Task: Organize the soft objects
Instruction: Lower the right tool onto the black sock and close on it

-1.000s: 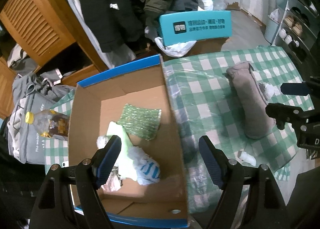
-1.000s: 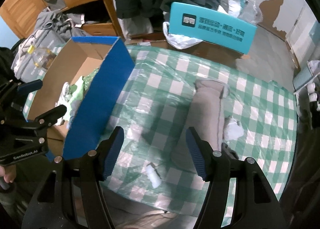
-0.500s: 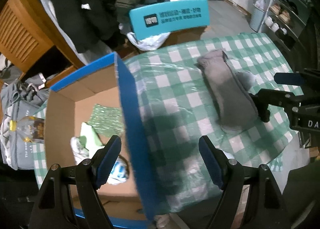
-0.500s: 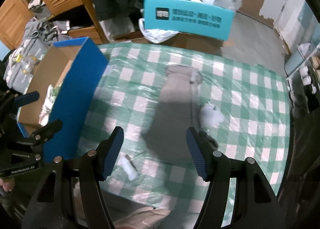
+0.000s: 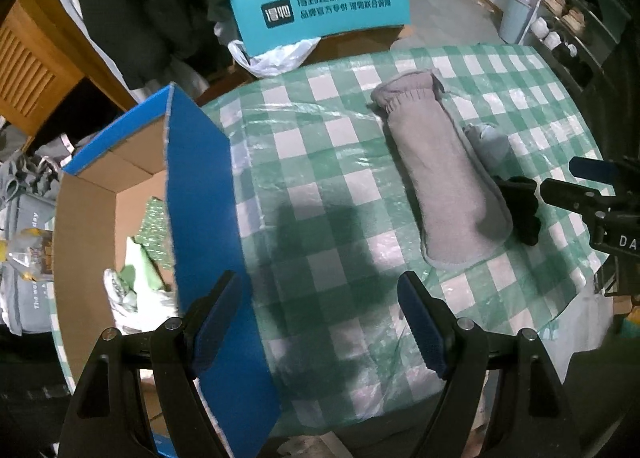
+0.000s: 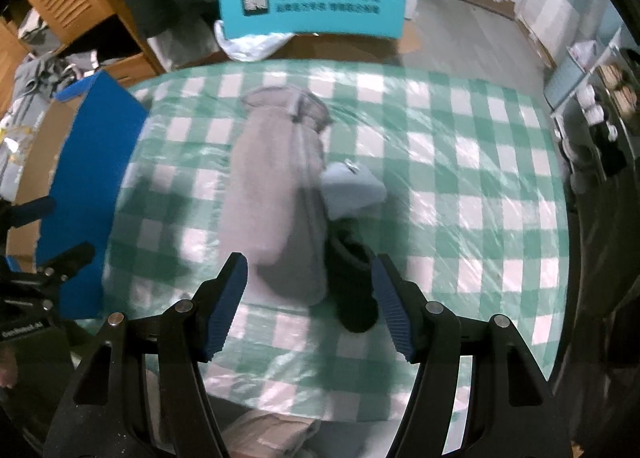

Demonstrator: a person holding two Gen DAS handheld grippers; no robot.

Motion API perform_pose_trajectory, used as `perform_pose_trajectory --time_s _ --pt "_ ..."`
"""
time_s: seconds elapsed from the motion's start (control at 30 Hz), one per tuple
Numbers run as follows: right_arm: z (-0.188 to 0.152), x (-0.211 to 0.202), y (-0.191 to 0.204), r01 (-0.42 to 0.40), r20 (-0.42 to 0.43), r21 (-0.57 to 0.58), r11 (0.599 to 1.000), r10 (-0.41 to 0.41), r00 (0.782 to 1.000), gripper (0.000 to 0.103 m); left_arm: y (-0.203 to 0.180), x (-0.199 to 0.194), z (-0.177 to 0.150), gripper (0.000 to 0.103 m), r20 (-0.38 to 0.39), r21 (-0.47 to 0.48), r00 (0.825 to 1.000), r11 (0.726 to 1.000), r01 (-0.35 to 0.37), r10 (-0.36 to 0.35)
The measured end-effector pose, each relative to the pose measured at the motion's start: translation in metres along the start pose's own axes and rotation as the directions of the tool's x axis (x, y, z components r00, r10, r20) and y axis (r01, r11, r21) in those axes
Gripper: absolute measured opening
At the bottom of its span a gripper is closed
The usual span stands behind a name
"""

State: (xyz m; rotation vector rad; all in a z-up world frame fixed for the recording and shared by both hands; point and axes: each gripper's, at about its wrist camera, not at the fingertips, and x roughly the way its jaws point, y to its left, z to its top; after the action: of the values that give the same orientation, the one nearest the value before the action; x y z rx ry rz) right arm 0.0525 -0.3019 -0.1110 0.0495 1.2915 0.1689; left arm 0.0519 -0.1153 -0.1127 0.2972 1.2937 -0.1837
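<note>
Right gripper (image 6: 308, 300) hangs over the tabletop (image 6: 460, 162), jaws released and empty. Just ahead between them lies the grey roll (image 6: 276, 194), with a black piece (image 6: 354, 278), maybe a glove since the view is blurred, touching its right side by the right jaw, and a pale blue bit (image 6: 352, 190) beyond. Left gripper (image 5: 320, 318), jaws released too, has bare cloth between them, the box (image 5: 200, 218) at its left jaw, the roll ahead to the right. This looks like the reach-in; next calls for dropping lower and clenching on one soft item.
</note>
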Motion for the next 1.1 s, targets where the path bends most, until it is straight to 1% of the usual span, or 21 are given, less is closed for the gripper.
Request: perform_pose_trajectory --time_s 0.17,0.37,0.53,0.83,1.03,1.07,1.1 --pt "-0.004 0.018 -0.02 0.014 -0.024 0.037 0.999 -0.013 1.0 0.064 -0.009 0.012 0.005 0.081 -0.025 0.006 1.0 1.0 0.01 -0.01" --pt "-0.007 0.039 -0.033 0.003 -0.054 0.068 0.998 0.001 0.999 0.064 -0.013 0.03 0.01 0.081 -0.058 -0.001 0.998 1.0 0.02 -0.02" --pt "-0.008 0.055 -0.036 -0.005 -0.075 0.074 0.997 0.01 0.997 0.064 -0.015 0.041 0.011 0.081 -0.087 -0.002 0.996 1.0 0.028 -0.028" --pt "-0.008 0.076 -0.035 0.005 -0.101 0.057 0.998 0.001 0.995 0.064 -0.017 0.053 0.01 0.081 -0.111 -0.006 0.993 0.999 0.037 -0.037" --pt "-0.011 0.087 -0.036 -0.003 -0.124 0.056 0.998 0.01 0.992 0.064 -0.02 0.058 0.009 0.081 -0.124 0.001 0.991 0.999 0.04 -0.039" --pt "-0.012 0.088 -0.036 -0.006 -0.127 0.055 0.998 0.013 0.992 0.063 -0.02 0.059 0.009 0.081 -0.126 0.003 0.991 0.999 0.04 -0.04" --pt "-0.013 0.089 -0.036 -0.006 -0.129 0.054 0.999 0.013 0.992 0.058 -0.021 0.059 0.009 0.081 -0.127 0.004 0.991 0.999 0.04 -0.04"
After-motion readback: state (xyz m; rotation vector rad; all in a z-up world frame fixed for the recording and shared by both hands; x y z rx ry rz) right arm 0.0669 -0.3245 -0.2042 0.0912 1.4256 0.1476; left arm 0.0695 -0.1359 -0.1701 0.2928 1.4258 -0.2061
